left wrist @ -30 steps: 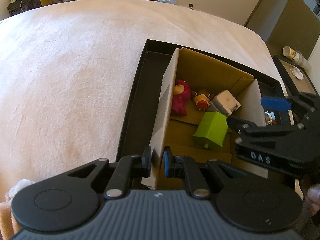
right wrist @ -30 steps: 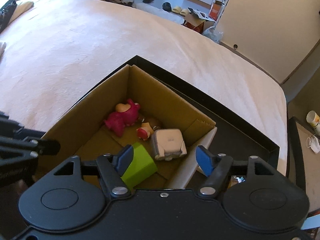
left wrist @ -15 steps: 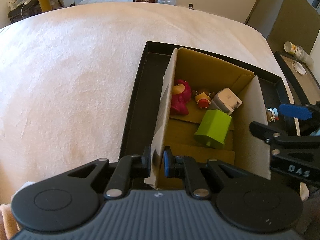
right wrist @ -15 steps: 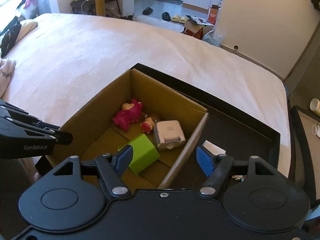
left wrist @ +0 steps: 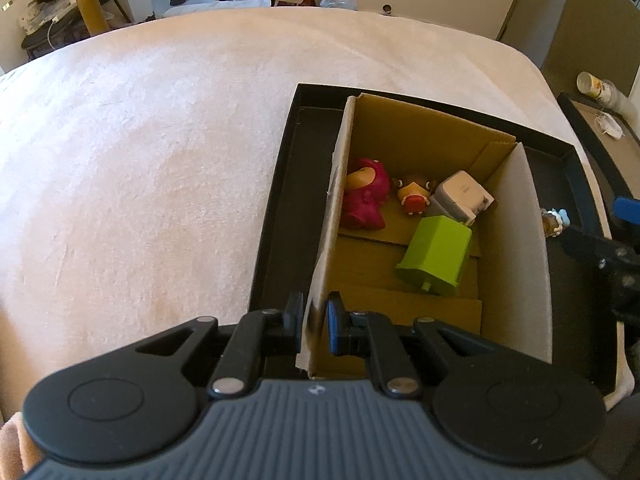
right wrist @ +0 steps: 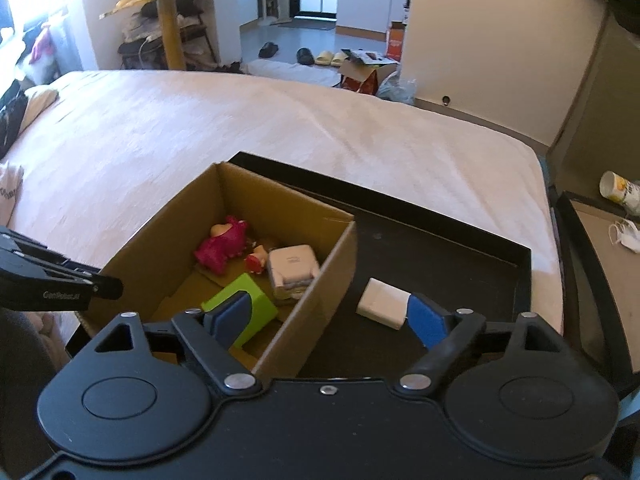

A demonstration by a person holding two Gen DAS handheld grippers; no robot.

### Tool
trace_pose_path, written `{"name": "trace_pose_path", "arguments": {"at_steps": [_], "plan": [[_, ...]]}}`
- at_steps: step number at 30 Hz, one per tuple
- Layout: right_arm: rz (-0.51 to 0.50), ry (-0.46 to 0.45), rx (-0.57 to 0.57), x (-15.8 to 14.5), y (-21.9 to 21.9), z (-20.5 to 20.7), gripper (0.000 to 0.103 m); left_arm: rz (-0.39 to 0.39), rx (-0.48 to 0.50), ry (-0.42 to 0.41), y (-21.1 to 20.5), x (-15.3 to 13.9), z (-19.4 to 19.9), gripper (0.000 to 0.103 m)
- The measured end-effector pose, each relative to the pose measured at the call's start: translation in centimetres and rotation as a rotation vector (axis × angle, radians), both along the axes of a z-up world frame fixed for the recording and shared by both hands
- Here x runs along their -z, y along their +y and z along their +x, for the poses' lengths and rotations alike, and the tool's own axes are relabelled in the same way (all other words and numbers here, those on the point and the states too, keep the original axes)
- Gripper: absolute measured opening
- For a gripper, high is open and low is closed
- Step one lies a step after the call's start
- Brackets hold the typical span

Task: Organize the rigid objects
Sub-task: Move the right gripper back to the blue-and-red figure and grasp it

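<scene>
An open cardboard box (left wrist: 428, 140) stands in a black tray (left wrist: 276, 216) on the bed. Inside it lie a pink toy (left wrist: 364, 196), a small red and yellow figure (left wrist: 414, 196), a white cube (left wrist: 462, 196) and a green block (left wrist: 436, 256). My left gripper (left wrist: 314, 328) is shut on the box's left wall. My right gripper (right wrist: 328, 320) hovers over the box's right wall (right wrist: 320, 304); its jaws are opening and grip nothing. A flat white box (right wrist: 382, 302) lies in the tray just beyond the right blue pad. A tiny figure (left wrist: 554, 220) sits in the tray's right part.
The tray rests near the corner of a bed with a beige cover (right wrist: 240, 128). A side table (right wrist: 600, 240) with a cup (right wrist: 618, 192) and a mask stands to the right. Shoes and a carton lie on the floor beyond the bed.
My right gripper has drawn away to the right, from over the box's inside to above its right wall and the tray, and its jaws have widened. The left gripper keeps its hold.
</scene>
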State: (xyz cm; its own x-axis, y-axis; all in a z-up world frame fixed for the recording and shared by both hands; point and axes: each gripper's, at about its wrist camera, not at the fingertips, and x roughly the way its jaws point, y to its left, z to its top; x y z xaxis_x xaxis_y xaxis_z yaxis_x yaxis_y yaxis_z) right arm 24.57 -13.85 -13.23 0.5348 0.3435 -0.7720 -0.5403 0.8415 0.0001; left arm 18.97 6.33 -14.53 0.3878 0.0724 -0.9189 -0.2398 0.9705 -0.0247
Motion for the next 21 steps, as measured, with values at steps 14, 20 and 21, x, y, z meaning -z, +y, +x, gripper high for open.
{"name": "trace_pose_path", "arguments": {"at_steps": [14,20,21], "plan": [[0.022,-0.011,0.123,1.5,-3.8,0.4,0.099,0.059,-0.004,0.016,-1.0,0.1,0.3,0.014],[0.041,-0.004,0.137,2.0,-5.2,0.3,0.103,0.038,-0.024,0.019,-0.6,0.1,0.3,0.014],[0.048,-0.002,0.139,2.0,-5.5,0.2,0.103,0.038,-0.024,0.02,-0.5,0.1,0.3,0.014]]}}
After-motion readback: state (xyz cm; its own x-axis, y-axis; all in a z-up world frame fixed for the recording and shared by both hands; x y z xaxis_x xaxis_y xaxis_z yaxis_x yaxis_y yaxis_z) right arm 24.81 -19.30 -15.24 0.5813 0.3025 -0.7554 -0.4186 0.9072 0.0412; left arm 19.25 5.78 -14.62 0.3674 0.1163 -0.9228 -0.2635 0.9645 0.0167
